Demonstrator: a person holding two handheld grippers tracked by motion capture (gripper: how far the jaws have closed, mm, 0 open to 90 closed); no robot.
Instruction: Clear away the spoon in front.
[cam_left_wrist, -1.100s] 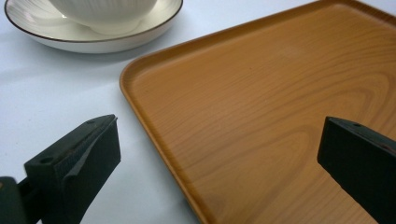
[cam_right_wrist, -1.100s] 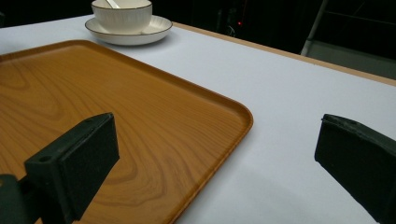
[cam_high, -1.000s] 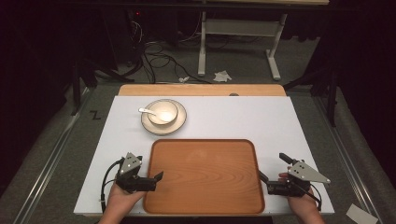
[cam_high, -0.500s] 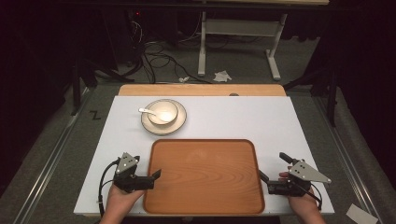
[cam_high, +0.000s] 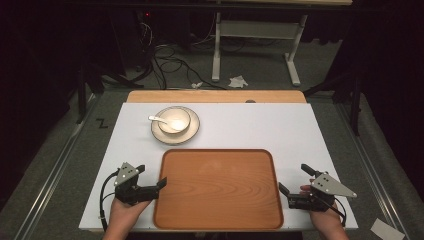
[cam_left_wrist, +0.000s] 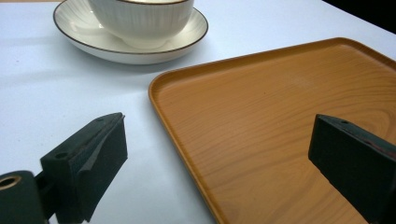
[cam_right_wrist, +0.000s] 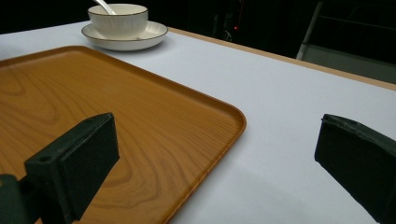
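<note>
We take the wooden tray (cam_high: 218, 189) as our landmark: it lies flat on the white desk (cam_high: 260, 127), near the edge closest to us, and nothing sits in it. Just beyond its far left corner stands a cream saucer (cam_high: 159, 133) with a dark rim, and on the saucer a ribbed cream bowl (cam_high: 175, 120). A white spoon (cam_high: 159, 119) rests in the bowl, its handle leaning out over the rim on the left side. What else the bowl may contain we cannot tell.

At the tray's left edge we hold the left hand-held gripper (cam_high: 161, 183), its tips pointing toward the tray. In the left gripper view its jaws stand wide apart, one over the white desk and one over the tray's wood, with the tray's raised rim (cam_left_wrist: 184, 154) running between them. They have just been closing a little, yet nothing is pinched and the pads press on nothing.

At the tray's right edge we hold the right hand-held gripper (cam_high: 284, 191), also aimed at the tray. Its jaws stand wide apart as well, one above the wood and one above the desk, with the tray's near right corner (cam_right_wrist: 236, 122) between them, untouched.

On the grey floor left of the desk, level with the bowl, a dark mark (cam_high: 102, 123) reads like the letter Z.
</note>
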